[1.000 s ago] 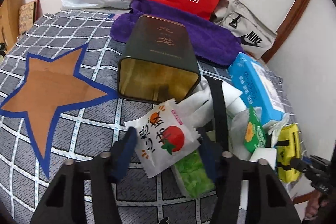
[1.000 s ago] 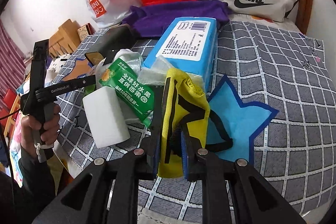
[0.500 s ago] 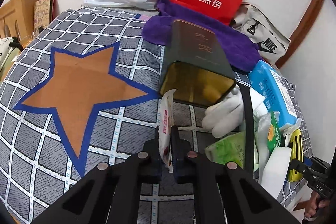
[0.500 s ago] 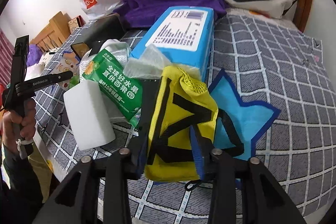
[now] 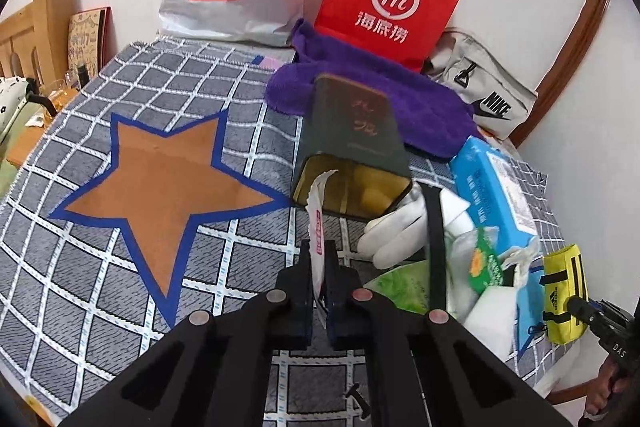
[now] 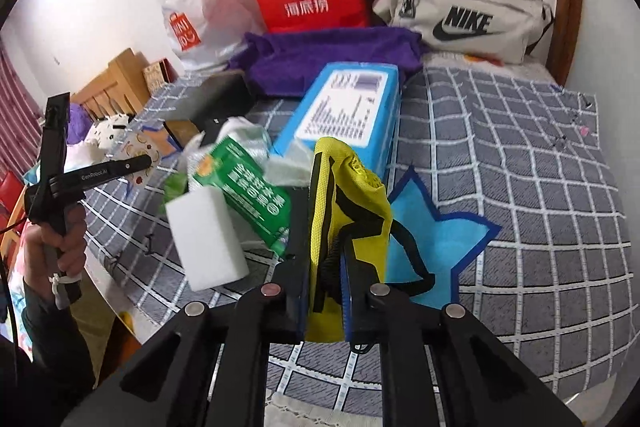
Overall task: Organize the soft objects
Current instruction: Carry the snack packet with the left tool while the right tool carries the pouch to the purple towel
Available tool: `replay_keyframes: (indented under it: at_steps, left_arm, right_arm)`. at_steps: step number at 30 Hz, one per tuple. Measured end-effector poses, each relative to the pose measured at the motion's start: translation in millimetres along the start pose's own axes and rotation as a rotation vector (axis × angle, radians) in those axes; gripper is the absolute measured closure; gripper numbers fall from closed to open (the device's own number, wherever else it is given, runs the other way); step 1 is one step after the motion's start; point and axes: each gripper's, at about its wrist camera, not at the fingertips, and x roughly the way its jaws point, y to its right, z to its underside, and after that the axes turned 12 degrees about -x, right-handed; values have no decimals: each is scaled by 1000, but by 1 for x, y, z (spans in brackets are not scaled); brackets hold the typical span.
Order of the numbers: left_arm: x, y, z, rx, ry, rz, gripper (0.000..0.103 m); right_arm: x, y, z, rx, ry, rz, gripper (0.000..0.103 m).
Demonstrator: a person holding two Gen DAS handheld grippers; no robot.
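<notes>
Two soft things are picked so far: the left tongs [image 5: 319, 291] pinch a snack packet [image 5: 319, 227] edge-on, and the right tongs [image 6: 325, 291], jaws just closing, pinch a yellow pouch [image 6: 348, 211]. Both hang over the pile [image 6: 236, 183] mid-bed [image 5: 80, 247]. Neither star patch [image 5: 168, 183] holds anything, so I'd judge nearly all sorting remains.

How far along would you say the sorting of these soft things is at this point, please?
Nothing looks sorted yet: both star patches, orange and blue, lie bare. In hand: the left hand-held gripper is shut on a white snack packet, the right hand-held gripper on a yellow pouch. Left: the white glove, white sponge and green packet remain piled.
</notes>
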Motion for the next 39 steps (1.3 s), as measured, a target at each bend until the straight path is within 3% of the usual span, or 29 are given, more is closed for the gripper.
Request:
replay_keyframes:
  at_steps: [9,20,26,39]
  left_arm:
    - [-23,20,-14,34,30,-66,98]
    - [-29,42,-50,44,49,-55,98]
    - [-19,49,-77,33,45,-54,98]
    - [27,63,-126,25,23,-70,98]
  right_arm:
    - [-14,4,-24,-11,52,-1,91]
    - [-4,12,-80,-63,96,-2,91]
    - [7,19,-114,-89,123,-13,91]
    - [64,51,-178,-79,92,-16,91]
